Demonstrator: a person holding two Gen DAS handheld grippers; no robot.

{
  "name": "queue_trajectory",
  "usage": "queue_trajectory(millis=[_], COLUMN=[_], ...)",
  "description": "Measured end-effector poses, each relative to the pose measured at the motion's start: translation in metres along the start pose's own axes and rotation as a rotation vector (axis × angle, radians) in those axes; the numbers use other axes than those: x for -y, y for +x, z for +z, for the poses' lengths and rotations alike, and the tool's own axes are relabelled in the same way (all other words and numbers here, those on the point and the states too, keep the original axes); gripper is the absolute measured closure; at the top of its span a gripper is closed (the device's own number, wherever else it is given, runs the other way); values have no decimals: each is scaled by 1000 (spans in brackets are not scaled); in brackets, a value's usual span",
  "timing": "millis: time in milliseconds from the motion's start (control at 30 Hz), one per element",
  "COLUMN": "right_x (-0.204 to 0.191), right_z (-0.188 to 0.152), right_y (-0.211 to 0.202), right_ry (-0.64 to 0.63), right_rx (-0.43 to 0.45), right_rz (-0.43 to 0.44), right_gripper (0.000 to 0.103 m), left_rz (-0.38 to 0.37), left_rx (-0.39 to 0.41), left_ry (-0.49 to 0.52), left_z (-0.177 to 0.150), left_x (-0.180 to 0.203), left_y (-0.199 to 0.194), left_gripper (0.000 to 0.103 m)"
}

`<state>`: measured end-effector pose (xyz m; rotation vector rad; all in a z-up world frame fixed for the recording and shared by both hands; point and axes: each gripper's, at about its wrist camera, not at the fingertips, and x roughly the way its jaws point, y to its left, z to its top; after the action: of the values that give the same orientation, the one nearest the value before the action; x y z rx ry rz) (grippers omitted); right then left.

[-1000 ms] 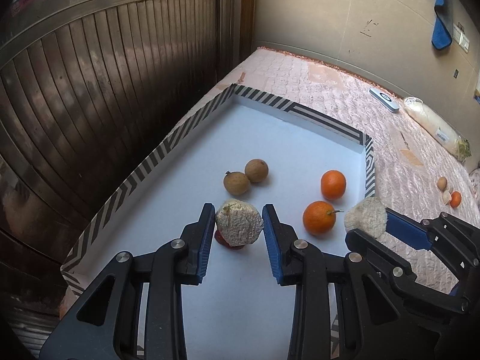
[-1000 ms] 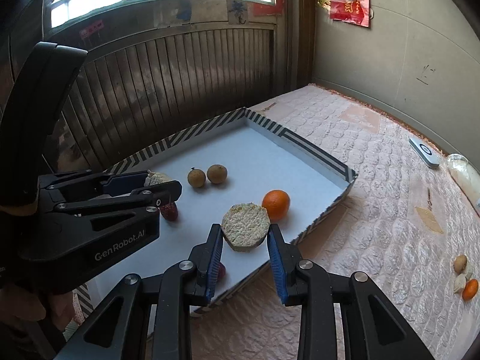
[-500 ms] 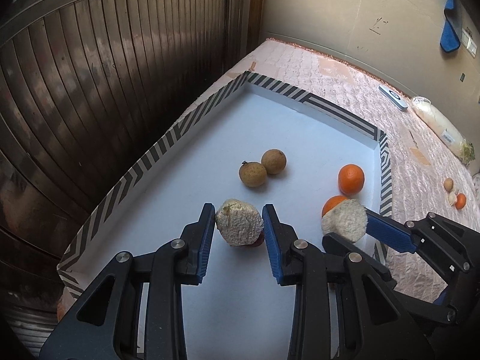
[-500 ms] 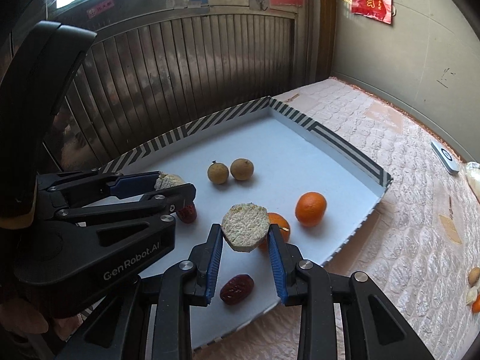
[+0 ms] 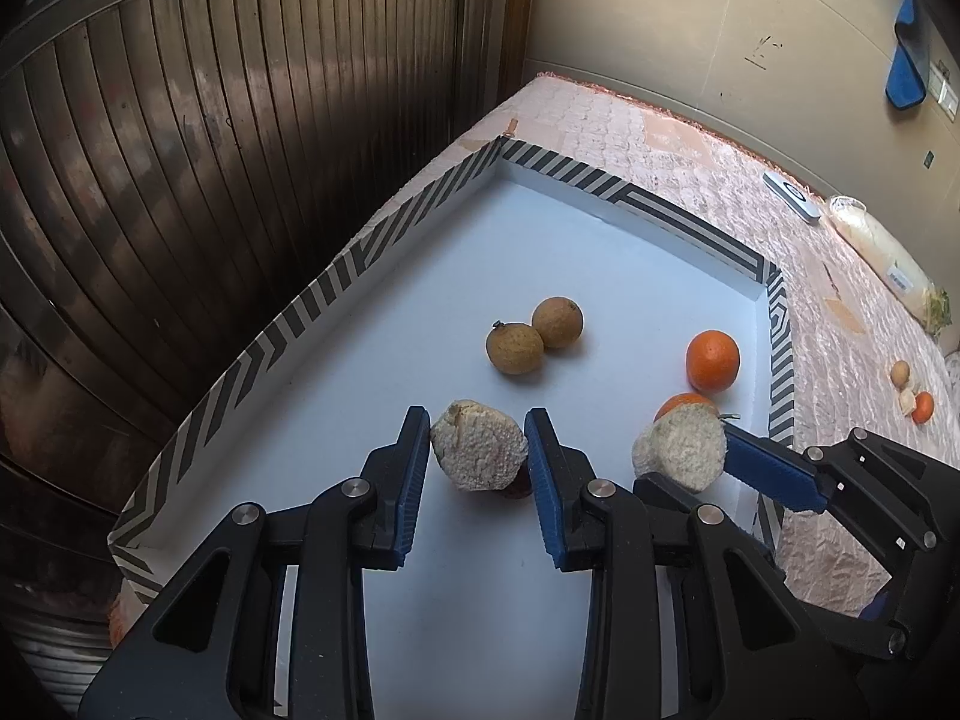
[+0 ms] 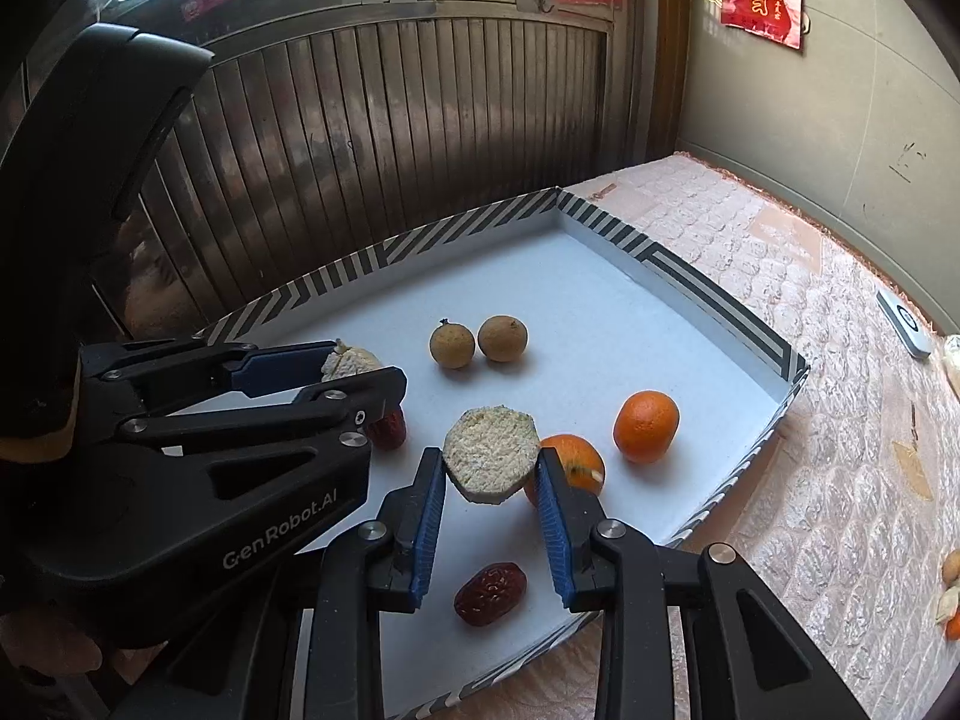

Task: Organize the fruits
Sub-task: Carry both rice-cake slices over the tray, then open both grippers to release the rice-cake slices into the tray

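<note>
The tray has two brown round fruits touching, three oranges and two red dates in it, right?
Not quite: the tray holds two oranges, not three. The right wrist view shows one orange in the open and another orange partly behind the right gripper. The brown fruits and the dates are as you say.

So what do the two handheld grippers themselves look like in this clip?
Both the left gripper and the right gripper are matte black plastic with silver pivot bolts and ribbed blue pads inside the fingers. The left one's side carries pale "GenRobot.AI" lettering. No cables or sleeves are visible.
</note>
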<state>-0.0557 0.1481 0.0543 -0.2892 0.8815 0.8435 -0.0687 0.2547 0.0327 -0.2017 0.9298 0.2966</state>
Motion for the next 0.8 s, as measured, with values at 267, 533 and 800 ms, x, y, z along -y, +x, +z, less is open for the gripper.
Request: queue_trajectory(millis=[267, 533, 800], right_x=[-11, -21, -20], right_z=[-6, -12, -17], right_y=[-3, 11, 14], right_ry=[-30, -62, -41], right_rx=[-15, -60, -71], right_rz=[23, 48, 68], right_gripper=[73, 73, 73], left_rz=[-3, 4, -14], left_rx=[-2, -4, -39], left_ry=[-8, -4, -23], left_z=[2, 2, 1], left_x=[0, 2, 1], left_y=[1, 1, 5], left_gripper=[71, 71, 71])
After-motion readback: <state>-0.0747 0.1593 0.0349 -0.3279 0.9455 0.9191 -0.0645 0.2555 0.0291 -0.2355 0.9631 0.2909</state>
